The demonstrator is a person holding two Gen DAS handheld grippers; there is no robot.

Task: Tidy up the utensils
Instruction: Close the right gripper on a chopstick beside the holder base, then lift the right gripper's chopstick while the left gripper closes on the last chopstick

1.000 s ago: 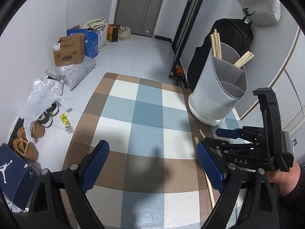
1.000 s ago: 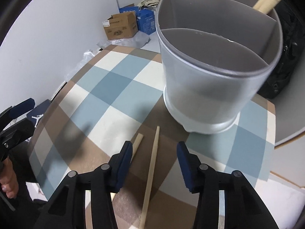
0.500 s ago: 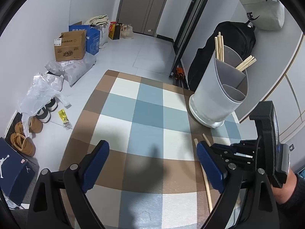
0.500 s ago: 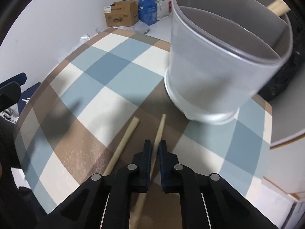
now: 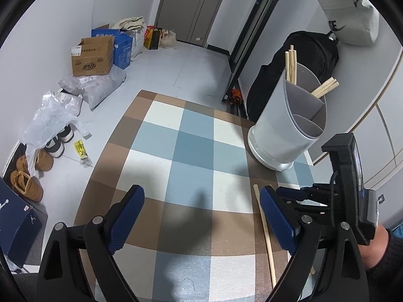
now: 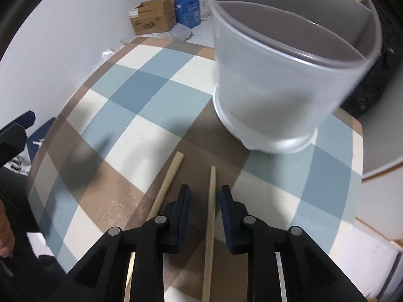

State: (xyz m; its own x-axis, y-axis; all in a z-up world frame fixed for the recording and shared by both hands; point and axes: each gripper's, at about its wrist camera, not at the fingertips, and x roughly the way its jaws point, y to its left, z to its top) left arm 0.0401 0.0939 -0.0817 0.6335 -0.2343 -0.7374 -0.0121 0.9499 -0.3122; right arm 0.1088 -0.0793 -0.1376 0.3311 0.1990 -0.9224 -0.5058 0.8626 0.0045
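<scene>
Chopsticks (image 5: 291, 66) already stand in the rear compartments of the holder (image 5: 287, 128); two remain flat on the checked table (image 6: 141, 105), near its base. Right gripper (image 6: 204, 198) straddles one chopstick (image 6: 211, 201), jaws narrowly apart, not clamped. Left gripper (image 5: 201, 216) hangs wide, holding nothing

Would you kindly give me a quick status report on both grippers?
Left gripper open, idle above table. Right gripper open, straddling one chopstick on the table; second chopstick beside it. Holder ahead, path clear.

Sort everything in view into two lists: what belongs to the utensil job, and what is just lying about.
Job:
- two loose chopsticks on the checked table
- grey divided holder, chopsticks already inside

Lying about:
- cardboard box
- blue box
- plastic bags
- shoes
- black backpack
</scene>
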